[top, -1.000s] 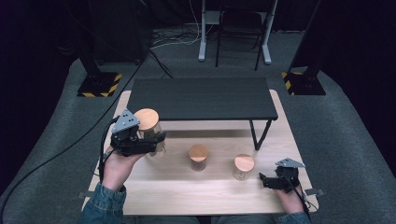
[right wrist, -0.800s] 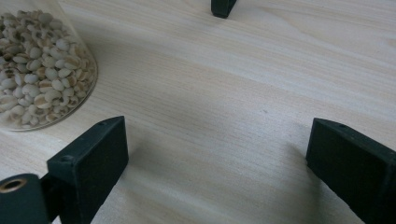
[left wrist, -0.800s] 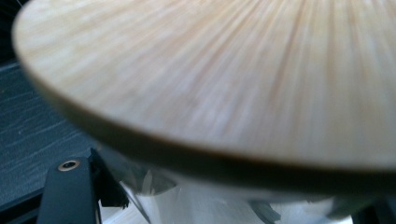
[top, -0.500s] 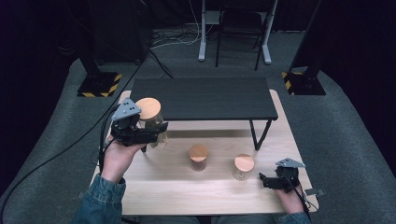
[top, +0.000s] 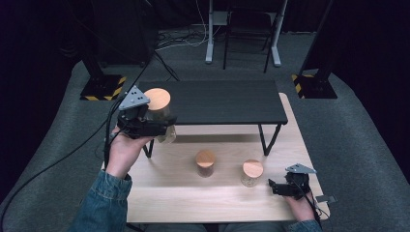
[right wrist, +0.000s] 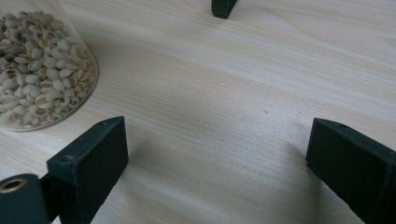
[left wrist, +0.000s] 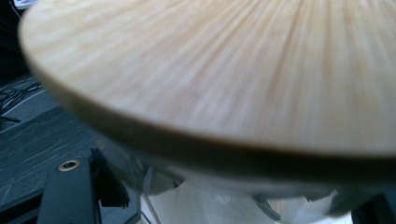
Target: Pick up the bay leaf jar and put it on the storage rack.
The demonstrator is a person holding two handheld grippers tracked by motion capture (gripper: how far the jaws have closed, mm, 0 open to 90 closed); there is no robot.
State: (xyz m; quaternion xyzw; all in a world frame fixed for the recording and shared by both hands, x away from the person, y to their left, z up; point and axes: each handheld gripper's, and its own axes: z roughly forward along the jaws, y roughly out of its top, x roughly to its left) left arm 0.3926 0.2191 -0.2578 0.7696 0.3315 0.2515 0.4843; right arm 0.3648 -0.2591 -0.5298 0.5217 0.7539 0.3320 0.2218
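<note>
The left gripper grips a jar with a wooden lid, lifted beside the black shelf's left end; a tilt or a knock against the shelf edge could slip it; since the earlier frame it has risen and moved forward; the right gripper rests wide open on the table.

Grey carpet floor, black backdrop, metal stand legs.

Two jars on table, before the shelf.
</note>
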